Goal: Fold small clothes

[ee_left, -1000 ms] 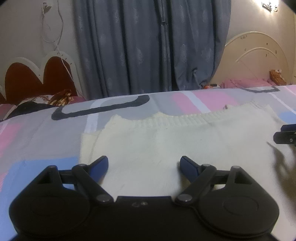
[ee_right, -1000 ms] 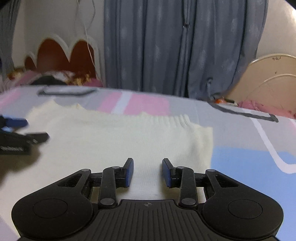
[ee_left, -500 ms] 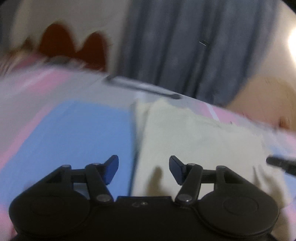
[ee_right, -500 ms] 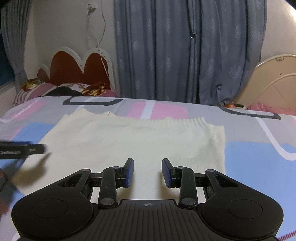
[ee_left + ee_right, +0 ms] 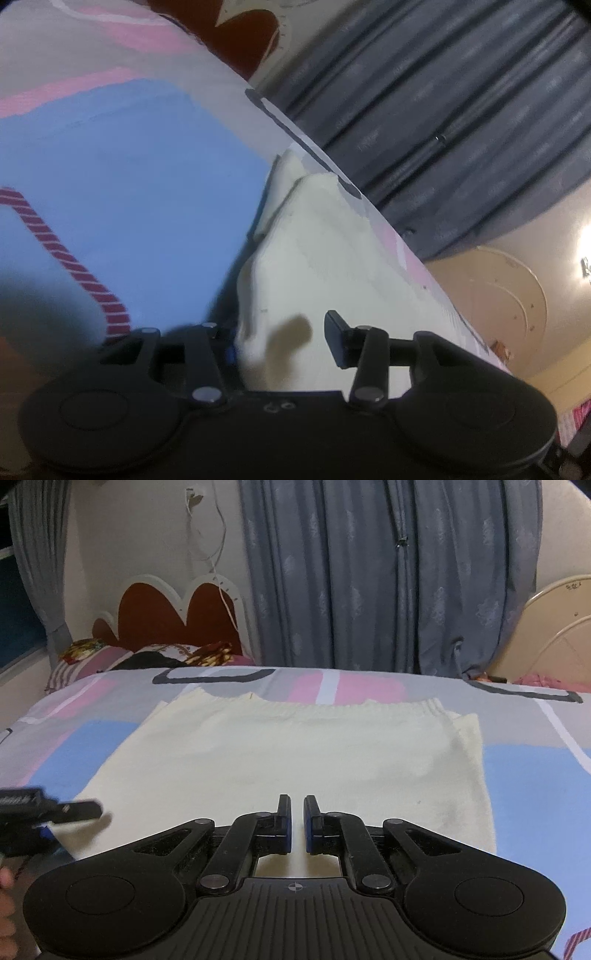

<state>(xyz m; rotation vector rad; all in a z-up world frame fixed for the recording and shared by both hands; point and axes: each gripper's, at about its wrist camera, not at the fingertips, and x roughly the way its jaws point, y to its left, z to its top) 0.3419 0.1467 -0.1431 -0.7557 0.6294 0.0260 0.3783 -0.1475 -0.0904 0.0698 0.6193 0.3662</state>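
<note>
The left gripper (image 5: 284,339), rolled sideways, is closing around the cream knit top's (image 5: 295,753) raised side edge. The right gripper (image 5: 297,823) is closing too, its jaws nearly together just over the top's near hem; whether they pinch fabric cannot be told.

cream garment (image 5: 295,753): soft knit cloth, ribbed hem, matt. bedsheet (image 5: 535,775): smooth printed cotton-like cloth. right gripper (image 5: 297,821): matt black plastic w/ metal pivot pins. curtains (image 5: 351,572): dull grey fabric.

sweater (image 5: 295,753) on bed (image 5: 535,775), curtain (image 5: 369,572) behind
</note>
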